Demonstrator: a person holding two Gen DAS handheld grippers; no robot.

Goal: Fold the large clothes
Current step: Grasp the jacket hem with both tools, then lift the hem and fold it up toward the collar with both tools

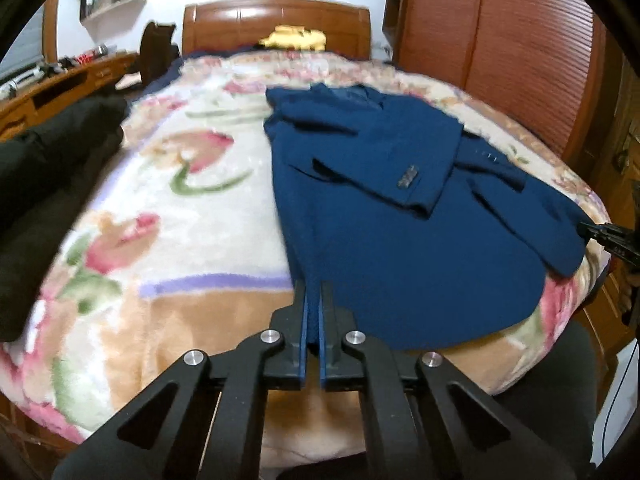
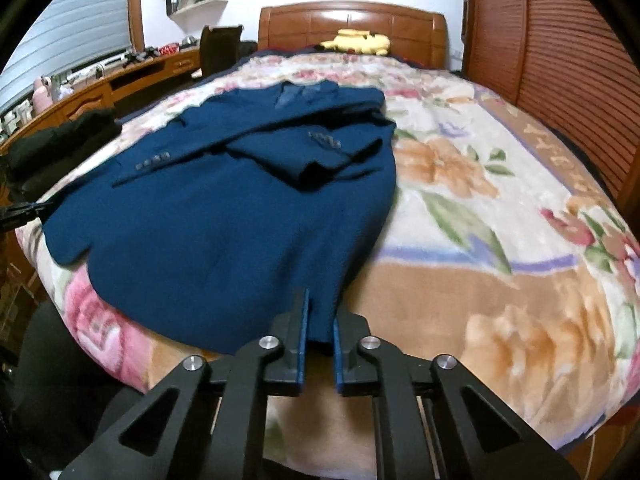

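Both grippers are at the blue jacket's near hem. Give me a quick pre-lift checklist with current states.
1. Left gripper shut on the blue jacket hem: ok.
2. Right gripper shut on the hem: ok.
3. Sleeves folded across the jacket body: ok.
4. Floral blanket beyond the collar bare for the fold: ok.
5. Black garment apart from the jacket: ok.
6. Blanket caught in either grip: cannot tell.

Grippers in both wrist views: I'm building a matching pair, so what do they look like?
Both look alike. The left gripper and right gripper are matte black, each with two flat fingers lined with blue pads. Angular black linkage arms with triangular cut-outs drive them, pinned by round silver bolts. No cables, markings or sleeves show.
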